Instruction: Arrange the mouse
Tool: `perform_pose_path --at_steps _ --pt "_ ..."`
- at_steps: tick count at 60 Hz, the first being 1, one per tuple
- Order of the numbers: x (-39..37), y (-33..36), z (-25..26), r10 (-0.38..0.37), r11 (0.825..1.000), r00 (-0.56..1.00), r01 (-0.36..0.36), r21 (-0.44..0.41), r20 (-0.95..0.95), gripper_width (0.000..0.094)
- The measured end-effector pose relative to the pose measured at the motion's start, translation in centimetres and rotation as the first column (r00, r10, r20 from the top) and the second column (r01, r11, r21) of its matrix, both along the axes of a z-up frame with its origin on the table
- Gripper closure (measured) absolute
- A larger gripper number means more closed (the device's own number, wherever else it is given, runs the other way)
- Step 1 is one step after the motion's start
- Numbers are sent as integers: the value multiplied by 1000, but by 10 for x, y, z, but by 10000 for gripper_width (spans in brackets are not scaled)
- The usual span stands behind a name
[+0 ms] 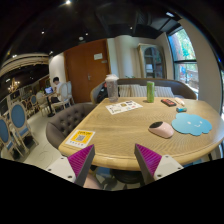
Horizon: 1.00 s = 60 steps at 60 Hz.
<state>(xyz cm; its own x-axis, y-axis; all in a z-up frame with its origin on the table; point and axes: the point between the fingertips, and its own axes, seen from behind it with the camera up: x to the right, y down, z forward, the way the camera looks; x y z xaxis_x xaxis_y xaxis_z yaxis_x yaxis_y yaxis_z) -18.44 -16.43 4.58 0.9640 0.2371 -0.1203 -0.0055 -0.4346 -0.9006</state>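
Note:
A pink-grey mouse (161, 129) lies on the round wooden table (120, 135), just left of a blue cloud-shaped mouse mat (192, 124). My gripper (114, 160) is held off the near edge of the table, well short of the mouse, which lies beyond and to the right of the right finger. The two fingers (82, 160) with purple pads stand wide apart and nothing is between them.
On the table are a yellow card (80, 138) near the left finger, papers (124, 106) at the far middle, a green bottle (150, 92) and a small dark object (168, 102). A grey armchair (66, 121) and blue chairs (18, 128) stand left. A person (61, 92) sits far left.

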Motion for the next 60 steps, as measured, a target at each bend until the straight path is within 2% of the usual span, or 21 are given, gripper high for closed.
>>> perform_pose_path --at_steps 16,28,36,51,60 --pt "94 27 -15 -93 995 994 94 -16 54 109" --pt "159 79 -32 -168 985 977 171 -10 135 108" --pt "172 100 -58 -128 987 977 142 -73 170 109" --pt "178 146 -55 -91 992 990 100 -79 111 123" --pt "182 172 -57 -74 993 991 83 -85 111 194"
